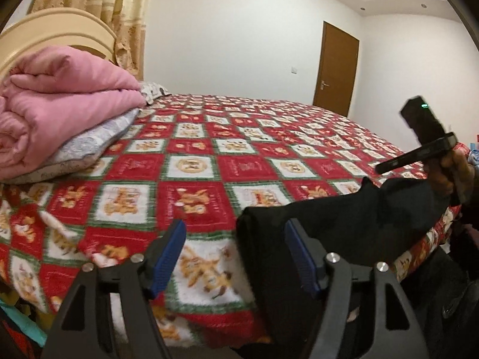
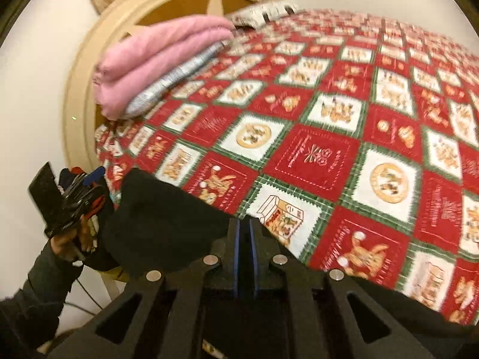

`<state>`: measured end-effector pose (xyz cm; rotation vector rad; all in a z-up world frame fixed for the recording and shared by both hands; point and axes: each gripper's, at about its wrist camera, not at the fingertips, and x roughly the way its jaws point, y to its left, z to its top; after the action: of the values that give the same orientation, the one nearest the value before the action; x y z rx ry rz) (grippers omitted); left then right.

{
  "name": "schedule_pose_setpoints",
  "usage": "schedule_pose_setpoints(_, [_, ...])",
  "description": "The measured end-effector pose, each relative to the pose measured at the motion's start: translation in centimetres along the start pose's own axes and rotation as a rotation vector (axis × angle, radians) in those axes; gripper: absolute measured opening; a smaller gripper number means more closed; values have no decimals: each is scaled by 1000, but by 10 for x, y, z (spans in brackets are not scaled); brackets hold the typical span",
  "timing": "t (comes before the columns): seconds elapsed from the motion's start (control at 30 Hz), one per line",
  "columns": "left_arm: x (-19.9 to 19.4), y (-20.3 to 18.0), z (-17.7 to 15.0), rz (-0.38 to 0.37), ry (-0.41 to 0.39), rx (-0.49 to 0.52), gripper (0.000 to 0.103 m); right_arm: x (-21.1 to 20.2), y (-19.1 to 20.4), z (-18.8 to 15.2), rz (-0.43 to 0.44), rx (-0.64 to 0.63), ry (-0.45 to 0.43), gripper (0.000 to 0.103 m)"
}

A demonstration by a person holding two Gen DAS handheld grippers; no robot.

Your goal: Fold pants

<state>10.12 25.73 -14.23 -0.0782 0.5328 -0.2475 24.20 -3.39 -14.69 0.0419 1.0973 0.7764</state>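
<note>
On the bed's near edge, bunched black pants (image 1: 344, 209) lie beside the spread-apart left tool (image 1: 235, 257); right tool (image 2: 245, 233) closed.

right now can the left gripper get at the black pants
Probably yes: the left gripper is open with the black pants lying right at its right finger on the bedspread, and nothing sits between them.

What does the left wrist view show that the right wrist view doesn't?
Only the left wrist view: the brown door, the ceiling, and the left claw open, with nothing between its pads.
Only the right wrist view: the right claw shut at the edge of the black pants, and the round headboard almost whole.
Both: the black pants, the red patterned bedspread, the pink quilt.
</note>
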Motion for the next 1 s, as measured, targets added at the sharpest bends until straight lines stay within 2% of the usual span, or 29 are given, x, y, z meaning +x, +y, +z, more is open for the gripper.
schedule_pose_setpoints(0.03, [4,-1,0,-9,8,-6,71,7,-2,2,6,15,23,8])
schedule_pose_setpoints(0.1, [14,-3,0,-40,34,-25,71,12,-6,2,37,39,43,23])
schedule_pose_setpoints(0.13, [18,-4,-1,-52,46,-33,72,14,-8,1,51,49,48,38])
schedule_pose_setpoints(0.23, [29,-6,-3,-73,82,-46,71,17,-8,1,58,57,57,41])
schedule_pose_setpoints(0.27, [31,-7,-3,-72,88,-43,71,20,-8,1,42,54,64,38])
schedule_pose_setpoints(0.3, [33,-7,-4,-69,91,-42,71,23,-8,1,38,56,80,30])
schedule_pose_setpoints(0.33, [34,-7,-4,-73,92,-45,71,25,-9,1,34,58,87,7])
schedule_pose_setpoints(0.4, [36,-6,-2,-83,88,-56,71,27,-10,2,39,69,79,6])
schedule_pose_setpoints(0.5, [42,-6,4,-87,91,-64,71,16,-16,9,39,96,12,5])
schedule_pose_setpoints(0.6, [55,-8,13,-64,97,-37,65,7,-25,17,11,122,-45,4])
schedule_pose_setpoints(0.63, [61,-7,16,-54,106,-36,62,9,-28,19,6,128,-44,4])
schedule_pose_setpoints(0.73, [70,-4,25,-32,104,-53,62,19,-38,19,-34,148,-22,4])
schedule_pose_setpoints(0.83, [73,3,30,9,102,-81,61,35,-39,11,-62,114,32,5])
schedule_pose_setpoints(0.9, [70,6,29,16,116,-91,60,30,-37,5,-78,93,12,10])
schedule_pose_setpoints(0.93, [66,6,27,17,123,-88,60,25,-35,3,-89,87,-2,23])
schedule_pose_setpoints(0.97, [62,6,26,13,131,-80,60,18,-33,1,-105,74,-16,45])
schedule_pose_setpoints(1.0, [58,5,24,10,139,-73,60,9,-29,-2,-122,49,-42,54])
